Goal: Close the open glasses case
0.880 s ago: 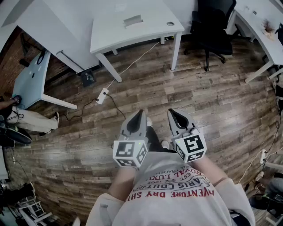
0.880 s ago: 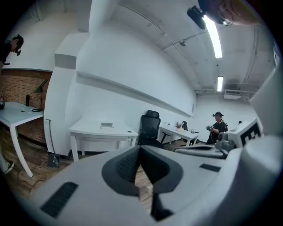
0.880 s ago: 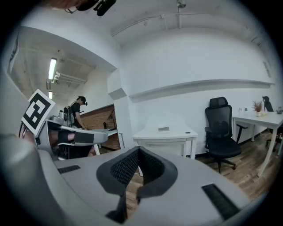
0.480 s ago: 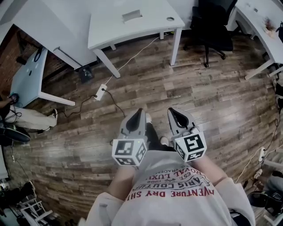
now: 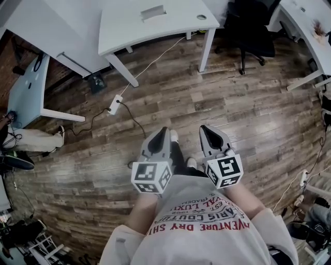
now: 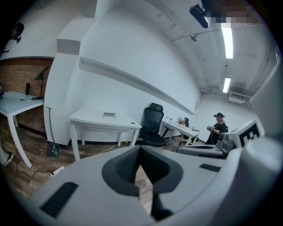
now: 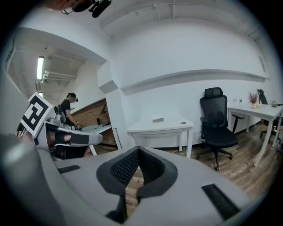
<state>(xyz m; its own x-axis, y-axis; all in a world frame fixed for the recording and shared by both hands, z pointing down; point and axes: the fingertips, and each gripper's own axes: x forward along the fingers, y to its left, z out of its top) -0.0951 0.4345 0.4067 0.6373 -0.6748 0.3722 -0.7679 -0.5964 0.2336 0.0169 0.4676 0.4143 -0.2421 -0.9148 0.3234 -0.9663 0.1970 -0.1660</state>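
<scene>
Left gripper (image 5: 163, 132) – held before the person's chest over the wooden floor (image 5: 248, 114); jaws clenched tip to tip, nothing between them.
Right gripper (image 5: 206, 129) – just beside the left, apart from it; jaws likewise pressed together and empty.
Glasses case (image 5: 153, 12) – small grey item lying on the white desk (image 5: 129, 31), well apart from both grippers; too small to tell whether its lid is up.
Black office chair (image 5: 253, 26) – right of the desk.
Power strip (image 5: 115, 103) – on the floor near a desk leg.
</scene>
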